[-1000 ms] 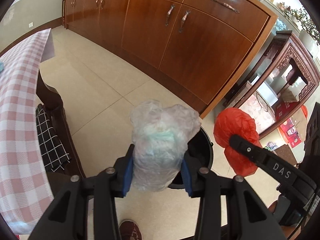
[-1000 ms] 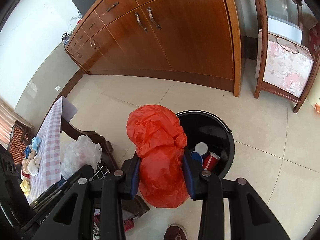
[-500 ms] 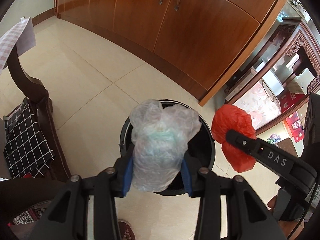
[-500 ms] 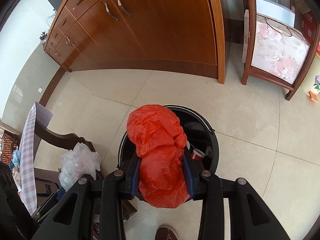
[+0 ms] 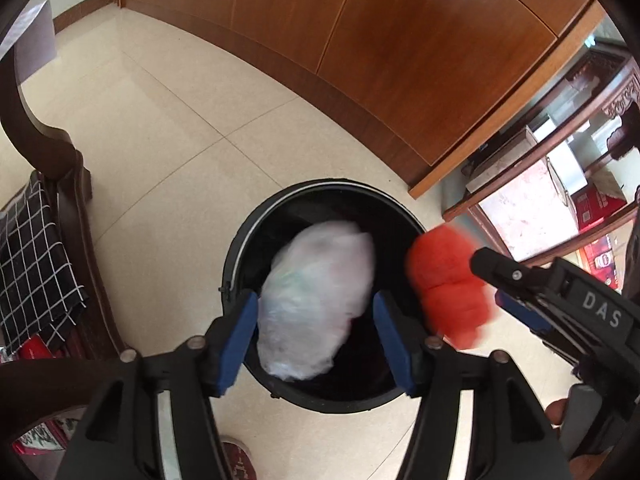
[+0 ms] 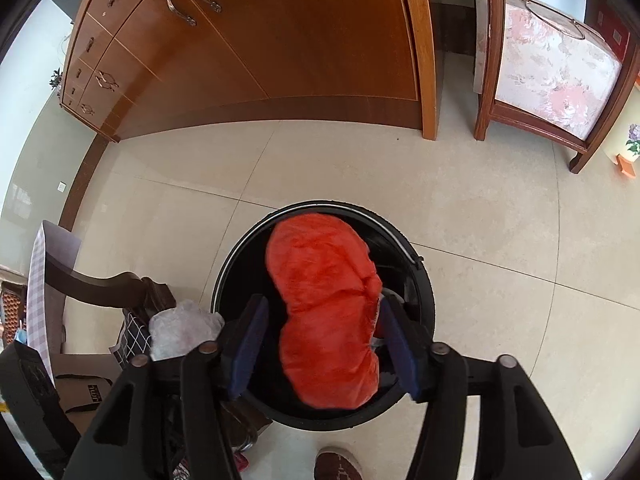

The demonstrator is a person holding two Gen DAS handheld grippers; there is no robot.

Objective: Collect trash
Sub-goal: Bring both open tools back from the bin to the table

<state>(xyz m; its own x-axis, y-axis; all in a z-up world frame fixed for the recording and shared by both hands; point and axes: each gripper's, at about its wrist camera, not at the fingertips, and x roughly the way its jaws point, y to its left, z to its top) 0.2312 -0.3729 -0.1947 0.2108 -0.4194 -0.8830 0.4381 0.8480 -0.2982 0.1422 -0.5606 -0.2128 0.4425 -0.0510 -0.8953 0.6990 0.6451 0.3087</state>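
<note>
**Bin** (image 5: 240, 264): black, round, open-topped, standing on the tiled floor directly below and ahead of both grippers. Its mouth fills the space between each pair of fingers, so both loads look to be over the opening rather than over the rim.

**Red bag** (image 6: 326, 312): crumpled orange-red plastic, the bulkier load. It sits ahead of the right gripper (image 6: 324, 348), between the spread blue pads (image 6: 250, 344); there is a gap on the left pad's side, and the far side is too close to call. Judged released or nearly so, and blurred in the left wrist view, which suggests it is dropping.

**Clear bag** (image 5: 316, 300): translucent white plastic with something pale green inside, softly blurred. It lies ahead of the left gripper (image 5: 316, 340), over the bin mouth. The jaws stand wide, with a clear gap on the right pad's side; the left pad (image 5: 240, 344) sits at the bag's edge, contact uncertain.

**Step in hand**: letting both bags fall into the bin. To do it well:
- hold both grippers steady over the centre of the mouth until each bag is clear of the pads;
- keep the jaws fully apart, since thin film tends to cling to rubber pads;
- a small shake may free any snagged fold;
- draw back upward, not sideways, to avoid dragging a bag over the rim.

**Shoe** (image 6: 338, 462): the person's, just beneath the right gripper, close to the bin's base.
</note>
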